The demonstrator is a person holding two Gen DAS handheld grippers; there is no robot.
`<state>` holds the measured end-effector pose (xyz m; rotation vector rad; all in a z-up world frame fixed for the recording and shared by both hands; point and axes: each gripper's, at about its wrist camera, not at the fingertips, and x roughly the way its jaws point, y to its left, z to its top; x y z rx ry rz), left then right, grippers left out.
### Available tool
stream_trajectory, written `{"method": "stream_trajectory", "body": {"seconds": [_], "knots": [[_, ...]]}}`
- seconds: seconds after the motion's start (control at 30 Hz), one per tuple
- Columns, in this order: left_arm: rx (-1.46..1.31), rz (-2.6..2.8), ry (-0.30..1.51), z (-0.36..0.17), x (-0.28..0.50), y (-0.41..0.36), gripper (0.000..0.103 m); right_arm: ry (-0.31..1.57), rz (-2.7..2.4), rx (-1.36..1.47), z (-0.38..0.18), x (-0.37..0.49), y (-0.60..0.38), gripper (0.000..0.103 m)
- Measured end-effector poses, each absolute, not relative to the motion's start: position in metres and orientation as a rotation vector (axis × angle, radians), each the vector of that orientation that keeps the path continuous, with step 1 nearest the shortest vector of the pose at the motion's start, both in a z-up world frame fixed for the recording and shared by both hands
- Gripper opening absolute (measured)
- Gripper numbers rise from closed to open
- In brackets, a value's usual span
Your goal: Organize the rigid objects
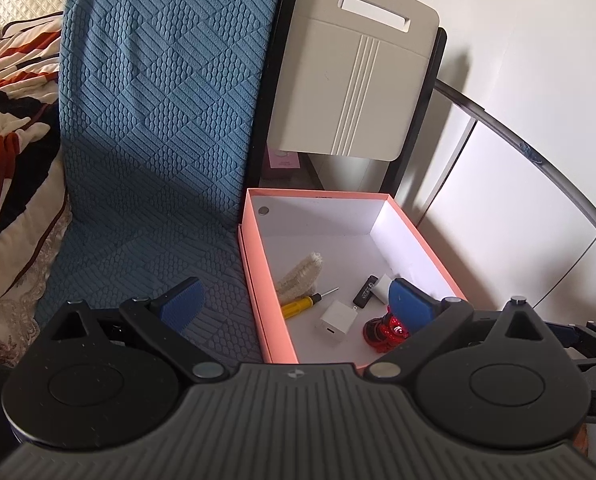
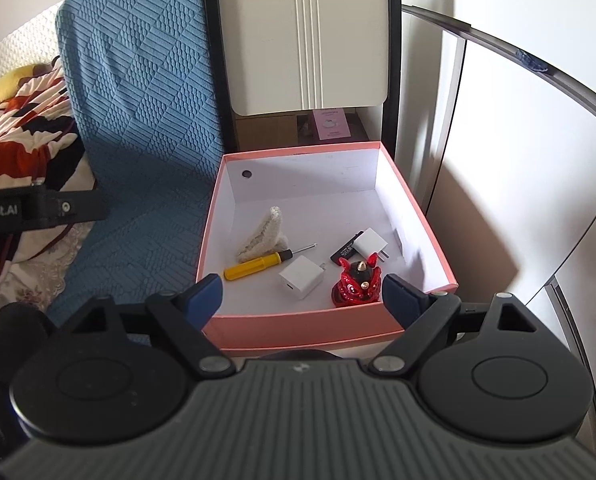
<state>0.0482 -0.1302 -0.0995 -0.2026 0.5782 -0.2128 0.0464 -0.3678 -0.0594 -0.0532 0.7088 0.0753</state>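
Grippers hover over a pink box [image 1: 253,276] beside a blue textured cover [image 1: 153,120]. From the left wrist, the left gripper [image 1: 298,304] is spread wide and grasps nothing, its left pad over the cover and its right pad above the box's near right corner. Inside lie a woven brush [image 1: 300,276] by the left wall, a yellow screwdriver [image 1: 300,304], a white charger [image 1: 338,316], a black USB stick [image 1: 365,290] and a red lion figurine [image 1: 386,330] at the near right.

From the right wrist, the right gripper [image 2: 302,300] is likewise released and empty above the box's [image 2: 298,326] near wall. The screwdriver [image 2: 257,265], brush [image 2: 261,234], charger [image 2: 301,277], a 2nd charger [image 2: 372,245] and figurine [image 2: 356,282] sit in the near half.
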Motion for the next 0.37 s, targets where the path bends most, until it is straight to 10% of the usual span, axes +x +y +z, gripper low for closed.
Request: {"method": "stream_trajectory", "body": {"seconds": [0.37], "knots": [[-0.240, -0.221, 0.566, -0.0995, 0.0446, -0.1279, 0.100, 0.723, 0.066, -0.046, -0.0620, 0.0479, -0.3671, 0.088]]}}
